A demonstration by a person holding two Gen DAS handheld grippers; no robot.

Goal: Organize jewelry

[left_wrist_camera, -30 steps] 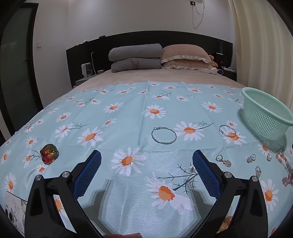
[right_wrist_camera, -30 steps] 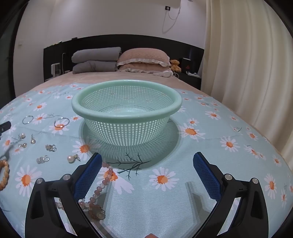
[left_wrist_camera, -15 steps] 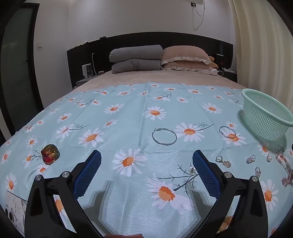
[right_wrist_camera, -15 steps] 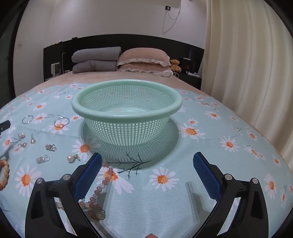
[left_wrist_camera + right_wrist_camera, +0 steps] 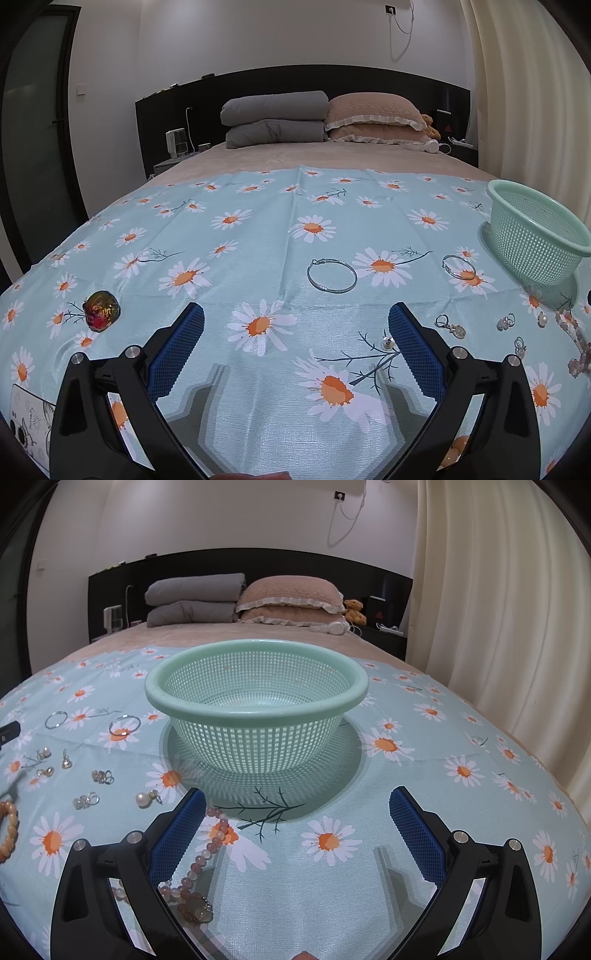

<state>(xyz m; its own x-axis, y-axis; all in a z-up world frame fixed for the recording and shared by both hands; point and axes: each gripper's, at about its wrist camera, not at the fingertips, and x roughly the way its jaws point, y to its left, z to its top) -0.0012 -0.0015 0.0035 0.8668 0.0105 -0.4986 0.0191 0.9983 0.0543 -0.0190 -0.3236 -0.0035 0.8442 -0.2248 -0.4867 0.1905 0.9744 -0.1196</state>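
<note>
A mint green mesh basket point(image 5: 184, 692) point(image 5: 532, 206) stands empty on the daisy-print cloth. Left of it lie two silver hoop bangles point(image 5: 331, 275) point(image 5: 459, 267), several small earrings point(image 5: 102, 776) point(image 5: 450, 325), a pearl earring point(image 5: 147, 798) and a pink bead strand point(image 5: 201, 856). A red-gold glass bead point(image 5: 102, 310) sits far left. My left gripper point(image 5: 295, 341) hangs open above the cloth, short of the larger bangle. My right gripper point(image 5: 294, 821) is open in front of the basket, its left finger over the bead strand.
A peach bead bracelet point(image 5: 9, 829) lies at the left edge of the right wrist view. A patterned phone case point(image 5: 27, 417) lies at the cloth's near left corner. Grey and pink pillows point(image 5: 317, 118) rest against the dark headboard. Curtains point(image 5: 498, 609) hang along the right.
The left wrist view has shifted slightly, so the bangles and basket sit a little farther off. The right gripper has held still. Both stay open.
</note>
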